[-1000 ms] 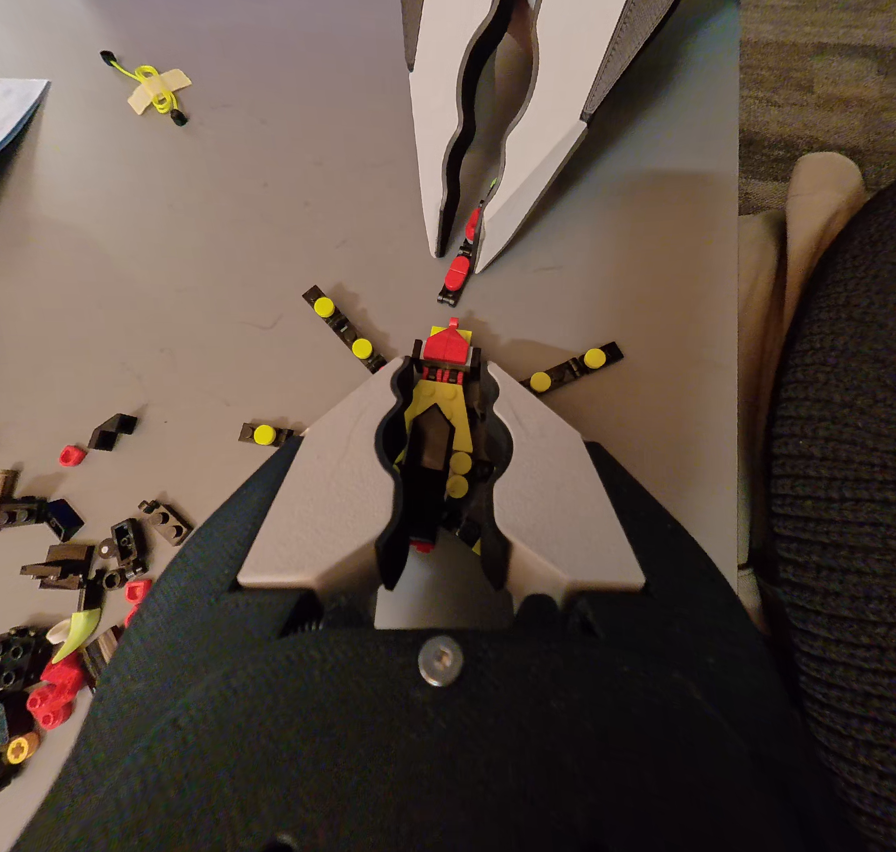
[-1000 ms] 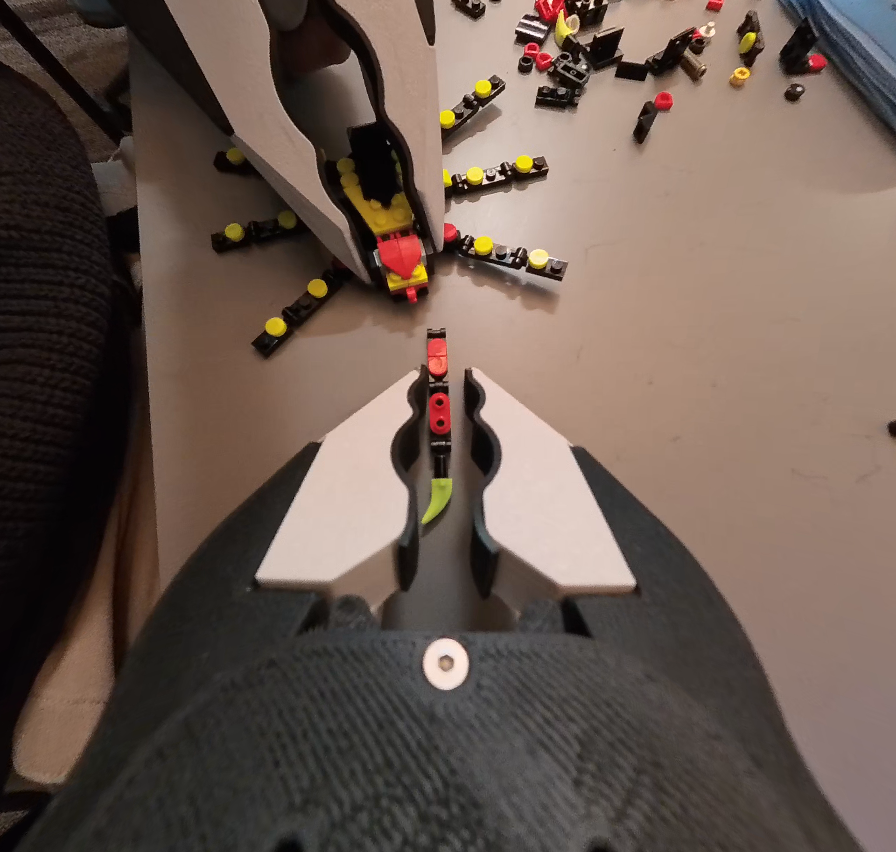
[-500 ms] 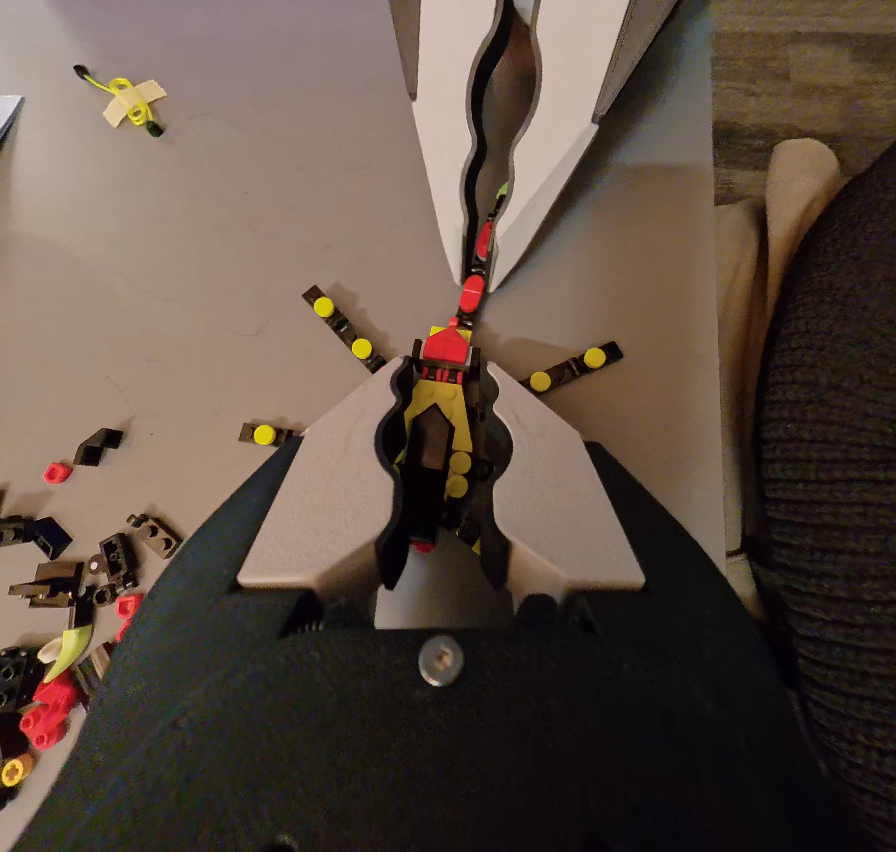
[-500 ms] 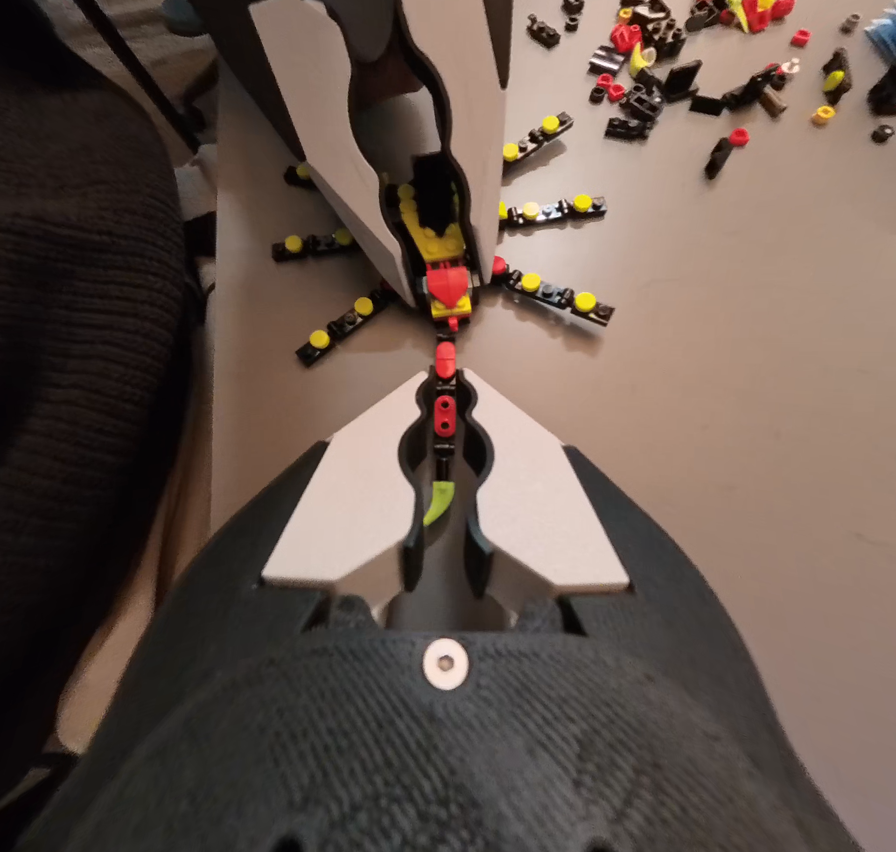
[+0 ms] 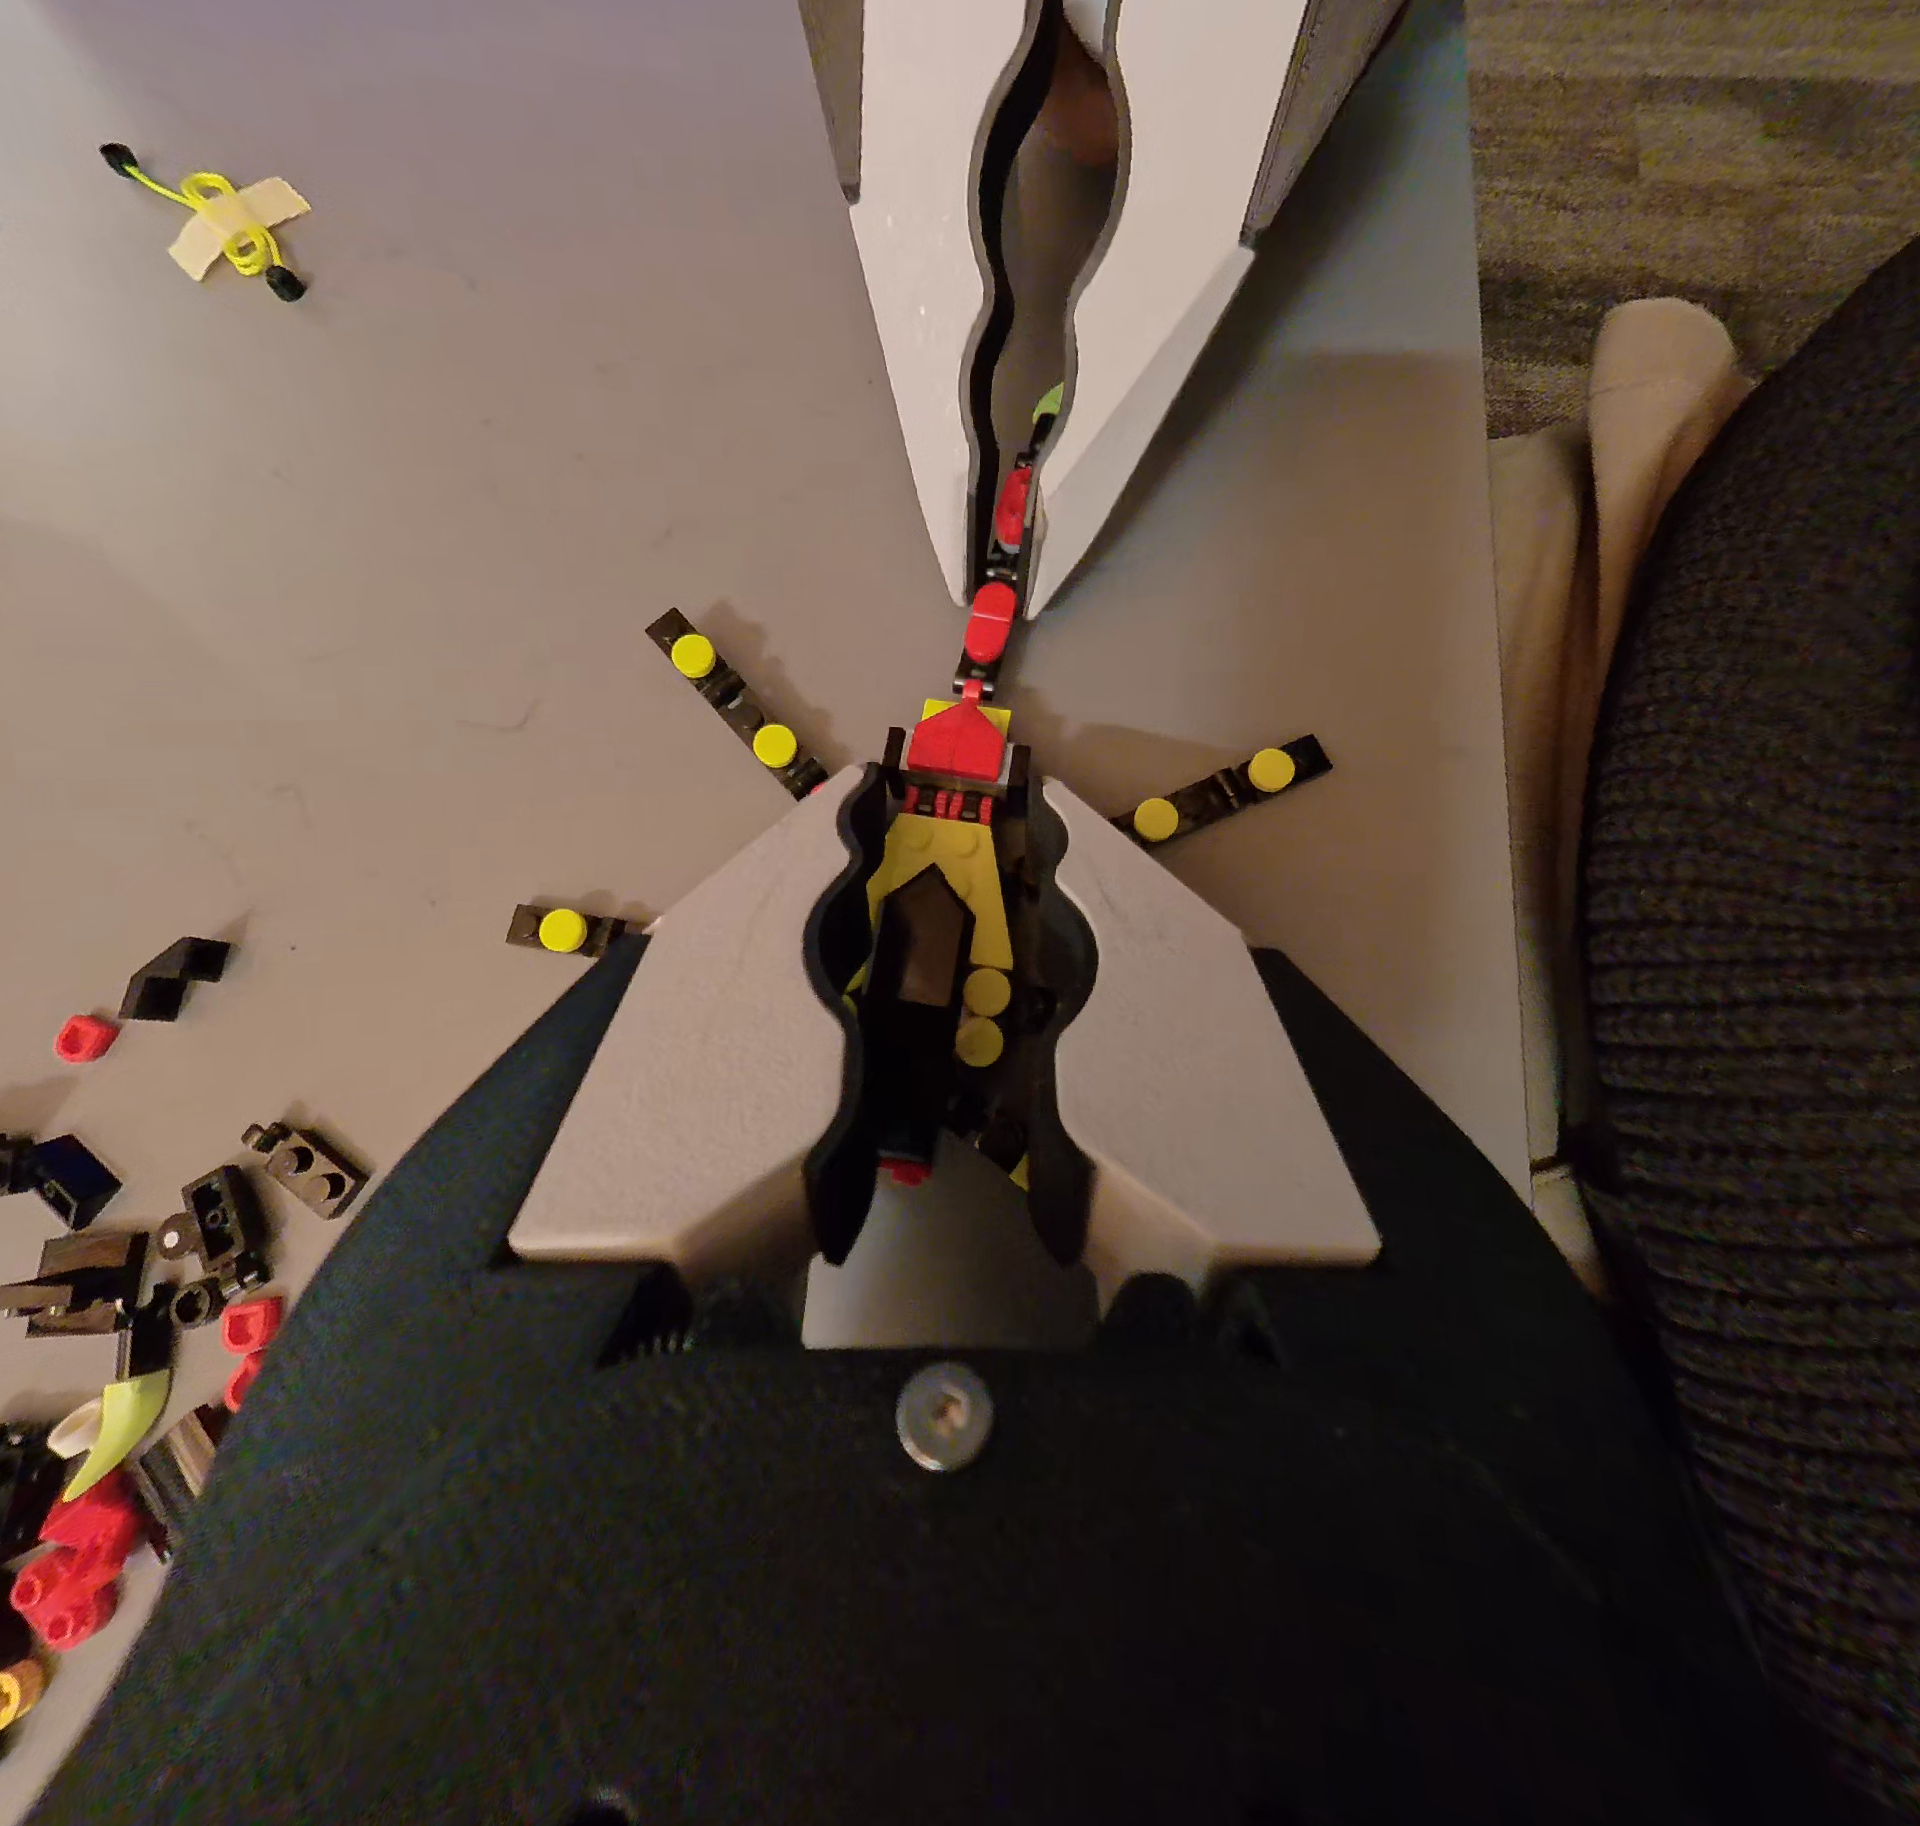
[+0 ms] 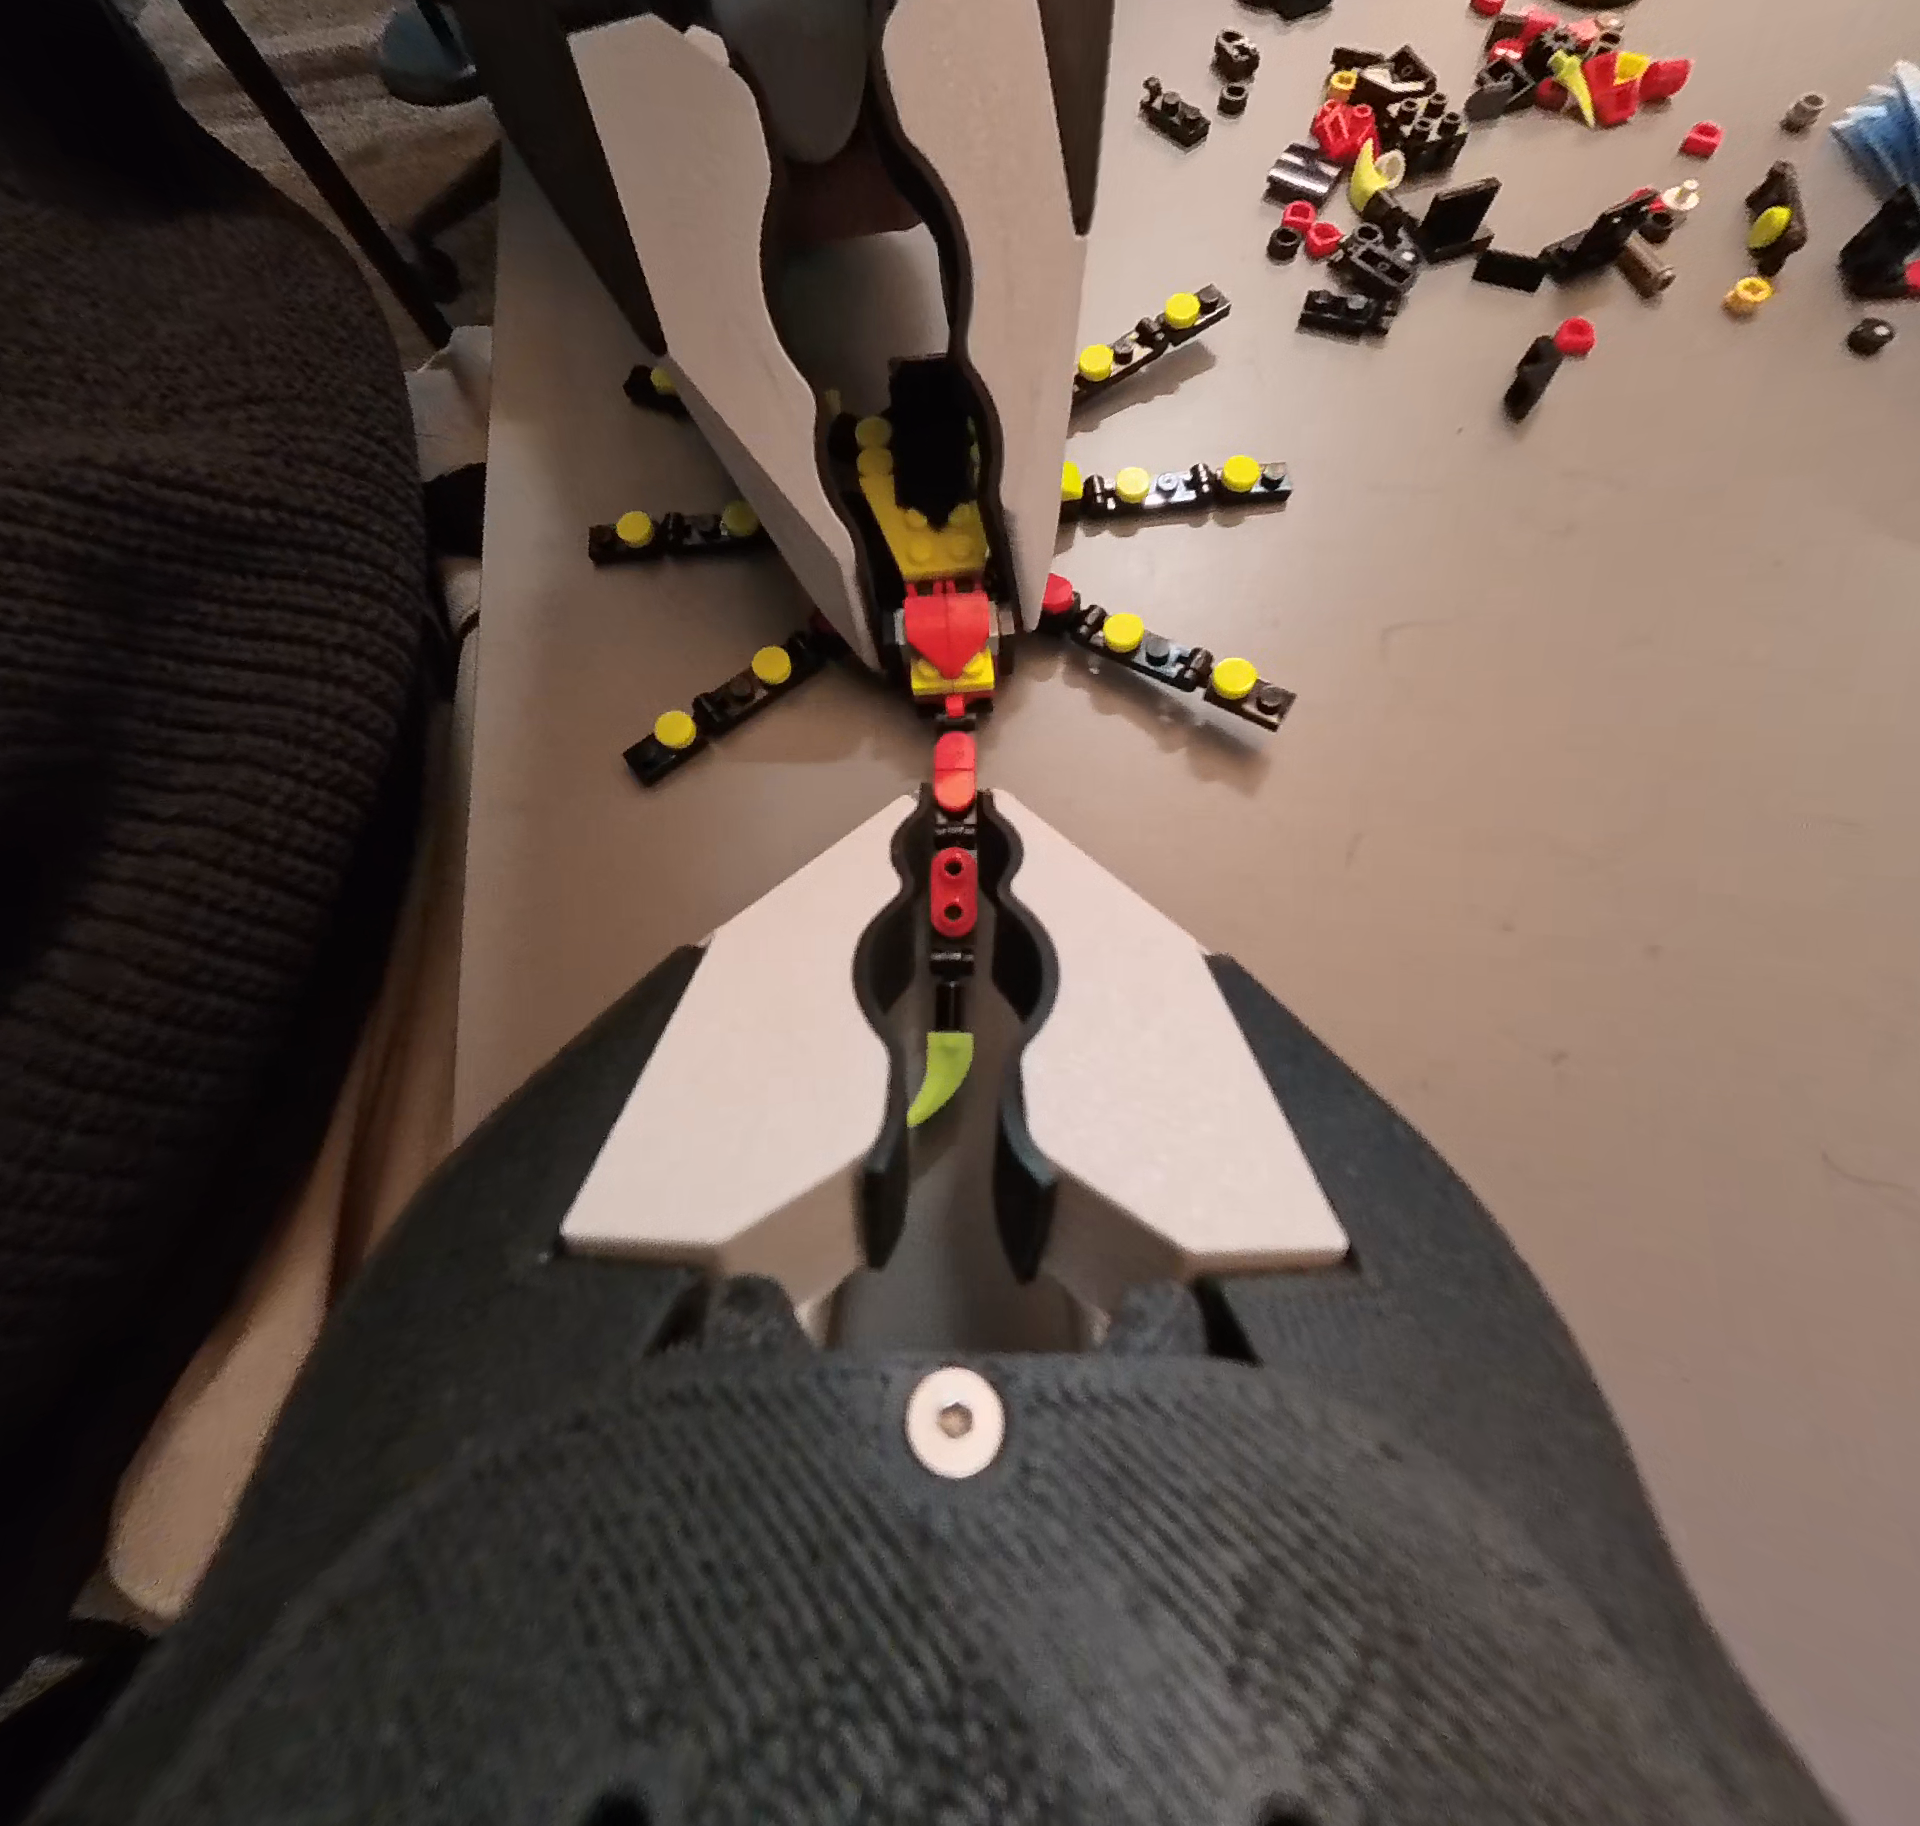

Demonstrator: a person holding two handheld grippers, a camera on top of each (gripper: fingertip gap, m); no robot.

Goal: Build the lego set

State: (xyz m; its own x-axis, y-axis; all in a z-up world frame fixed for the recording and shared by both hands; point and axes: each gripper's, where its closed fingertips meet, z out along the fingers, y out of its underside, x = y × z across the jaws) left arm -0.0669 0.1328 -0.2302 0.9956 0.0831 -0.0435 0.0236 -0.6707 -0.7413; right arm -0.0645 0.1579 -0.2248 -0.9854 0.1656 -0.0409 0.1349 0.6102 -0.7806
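My left gripper [image 5: 951,789] is shut on the yellow, black and red lego body [image 5: 951,903], which rests on the grey table with black legs bearing yellow studs [image 5: 732,701] spread to both sides. My right gripper [image 6: 954,800] is shut on a thin black and red tail piece [image 6: 953,888] with a lime claw [image 6: 940,1080] at its rear end. The tail's red front end [image 6: 954,763] touches the red tip of the body [image 6: 948,644]. In the left wrist view the right gripper [image 5: 997,602] comes in from the top, holding the tail [image 5: 987,623].
Loose black, red and yellow lego parts [image 6: 1455,176] lie at the far right of the table, and also show at the left in the left wrist view [image 5: 125,1257]. A taped yellow cord [image 5: 223,228] lies far left. The table edge [image 5: 1496,841] runs along a person's dark knitted sleeve [image 5: 1766,945]. My two grippers' fingertips are within a few centimetres of each other.
My right gripper has carried the tail piece forward across the gap to the body, so its red end now meets the body's red tip. My left gripper has held the body still.
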